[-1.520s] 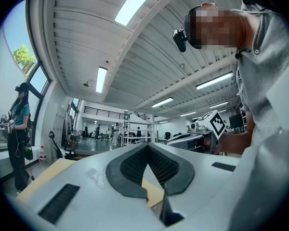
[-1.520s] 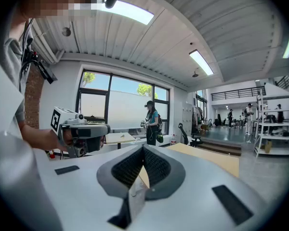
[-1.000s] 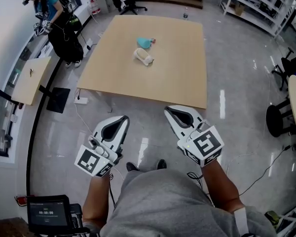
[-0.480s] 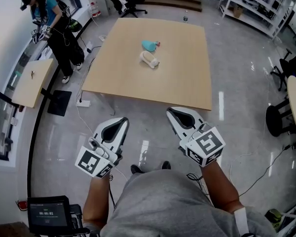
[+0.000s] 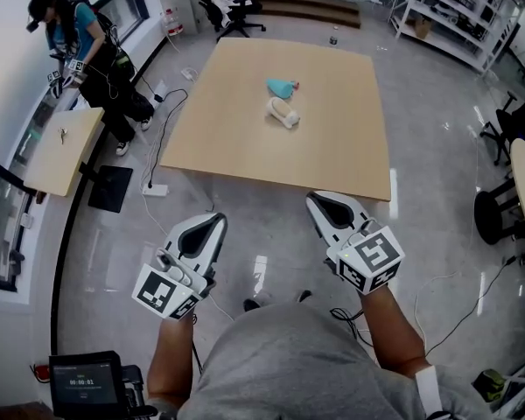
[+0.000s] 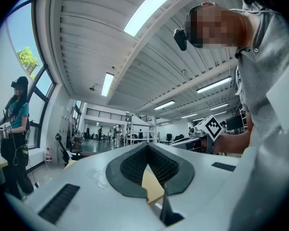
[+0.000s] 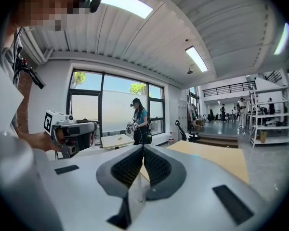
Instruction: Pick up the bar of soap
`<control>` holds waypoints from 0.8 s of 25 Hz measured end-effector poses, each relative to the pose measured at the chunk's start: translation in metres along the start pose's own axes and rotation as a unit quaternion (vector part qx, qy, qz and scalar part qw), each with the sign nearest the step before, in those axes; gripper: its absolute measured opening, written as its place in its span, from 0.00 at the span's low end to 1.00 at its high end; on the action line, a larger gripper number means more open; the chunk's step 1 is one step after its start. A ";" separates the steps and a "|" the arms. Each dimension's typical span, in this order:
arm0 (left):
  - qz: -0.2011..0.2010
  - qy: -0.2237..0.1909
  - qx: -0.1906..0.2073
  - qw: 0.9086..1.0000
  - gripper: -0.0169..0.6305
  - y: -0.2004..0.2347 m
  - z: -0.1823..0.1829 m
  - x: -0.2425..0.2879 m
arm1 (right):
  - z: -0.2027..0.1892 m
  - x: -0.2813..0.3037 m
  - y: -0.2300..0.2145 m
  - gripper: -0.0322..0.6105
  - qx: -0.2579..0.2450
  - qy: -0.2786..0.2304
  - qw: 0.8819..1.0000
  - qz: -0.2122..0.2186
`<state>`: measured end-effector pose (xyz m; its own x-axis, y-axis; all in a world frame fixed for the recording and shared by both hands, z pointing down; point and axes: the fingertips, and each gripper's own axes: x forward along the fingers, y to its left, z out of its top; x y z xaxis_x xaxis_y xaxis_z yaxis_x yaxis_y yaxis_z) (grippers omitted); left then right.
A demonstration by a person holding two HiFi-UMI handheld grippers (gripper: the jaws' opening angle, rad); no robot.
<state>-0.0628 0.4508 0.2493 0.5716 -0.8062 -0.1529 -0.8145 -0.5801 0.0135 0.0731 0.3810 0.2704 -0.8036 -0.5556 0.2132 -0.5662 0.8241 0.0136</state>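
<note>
Cream object (image 5: 283, 112) small and indistinct.

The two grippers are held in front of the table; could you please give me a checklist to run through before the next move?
1. Left gripper empty: ok, jaws together on nothing.
2. Right gripper empty: ok, likewise.
3. Jaws open for a grasp: not ok, both are shut.
4. Table within reach: not ok, both grippers hang over the floor, short of its near edge.
5. Soap identified: cannot tell; a cream object and a teal object lie close together mid-table.
</note>
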 end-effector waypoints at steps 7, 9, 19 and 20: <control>-0.005 0.008 -0.015 1.000 0.03 0.016 -0.017 -0.014 | -0.006 0.018 0.016 0.06 -0.001 0.008 1.000 0.002; -0.009 0.009 -0.018 1.000 0.03 0.010 -0.013 -0.009 | -0.004 0.014 0.012 0.06 0.002 0.012 1.000 0.001; -0.007 0.032 -0.030 0.999 0.03 0.045 -0.035 0.067 | -0.005 0.061 -0.062 0.06 0.015 0.019 1.000 0.019; -0.008 0.035 -0.026 0.999 0.03 0.048 -0.037 0.079 | -0.003 0.065 -0.075 0.06 0.016 0.016 1.000 0.020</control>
<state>-0.0531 0.3544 0.2748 0.5917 -0.8017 -0.0848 -0.7998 -0.5970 0.0622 0.0639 0.2829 0.2867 -0.8196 -0.5181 0.2446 -0.5400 0.8412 -0.0274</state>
